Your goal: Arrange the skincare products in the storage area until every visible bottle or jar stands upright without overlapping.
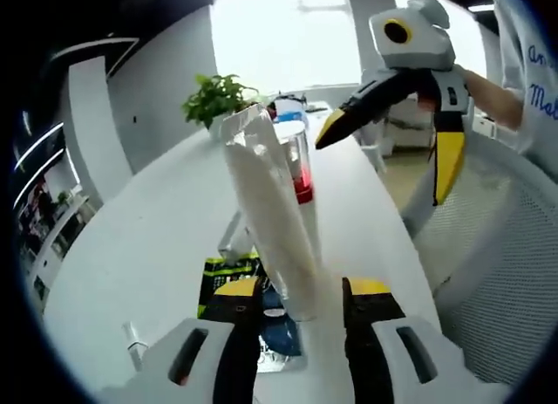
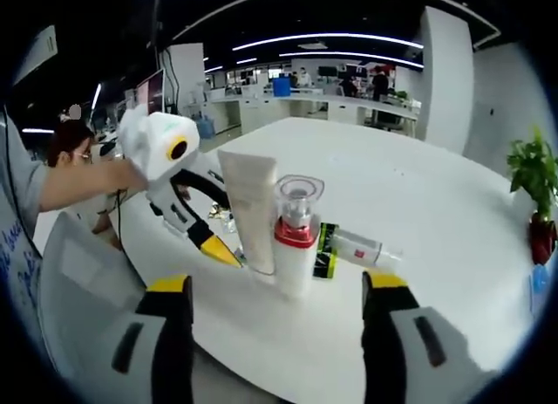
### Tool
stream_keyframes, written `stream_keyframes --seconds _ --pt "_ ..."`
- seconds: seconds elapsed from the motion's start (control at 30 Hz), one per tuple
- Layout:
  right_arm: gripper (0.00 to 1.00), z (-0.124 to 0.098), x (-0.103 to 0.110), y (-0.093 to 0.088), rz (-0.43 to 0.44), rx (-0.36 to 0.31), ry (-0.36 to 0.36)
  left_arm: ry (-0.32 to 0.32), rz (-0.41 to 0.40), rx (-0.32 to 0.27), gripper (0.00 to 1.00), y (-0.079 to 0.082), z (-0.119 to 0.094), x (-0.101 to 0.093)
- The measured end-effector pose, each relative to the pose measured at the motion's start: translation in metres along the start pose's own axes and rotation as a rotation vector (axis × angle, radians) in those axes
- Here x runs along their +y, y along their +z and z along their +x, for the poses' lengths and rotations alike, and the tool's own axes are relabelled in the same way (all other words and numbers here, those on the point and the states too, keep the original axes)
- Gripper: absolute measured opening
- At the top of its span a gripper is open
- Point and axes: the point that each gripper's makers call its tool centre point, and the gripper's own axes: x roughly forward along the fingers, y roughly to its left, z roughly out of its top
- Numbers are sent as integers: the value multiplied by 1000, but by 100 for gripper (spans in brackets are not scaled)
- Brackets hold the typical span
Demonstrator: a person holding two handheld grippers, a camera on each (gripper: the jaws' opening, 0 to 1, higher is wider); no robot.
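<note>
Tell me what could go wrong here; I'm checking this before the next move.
The left gripper sits right at the base of the upright white tube; a nudge could topple it into the pump bottle beside it. The small bottle lies on its side on the table and may roll.

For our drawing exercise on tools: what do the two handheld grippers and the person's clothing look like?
Each gripper has a pale grey-white body and black jaws tipped with yellow pads. The left gripper carries a rounded white housing with a yellow ring; the right gripper has the same. The sleeve is white with blue lettering.
</note>
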Motion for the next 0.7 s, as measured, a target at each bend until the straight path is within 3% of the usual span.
stream_keyframes --seconds 0.17,0.5,0.7 --pt "82 1 0 -2 1 3 5 42 -28 15 32 -1 -10 8" --pt "85 4 6 6 -31 -7 25 120 -95 71 42 -12 -32 10" --pt "87 6 8 6 -53 9 42 197 -172 37 46 -7 -48 16"
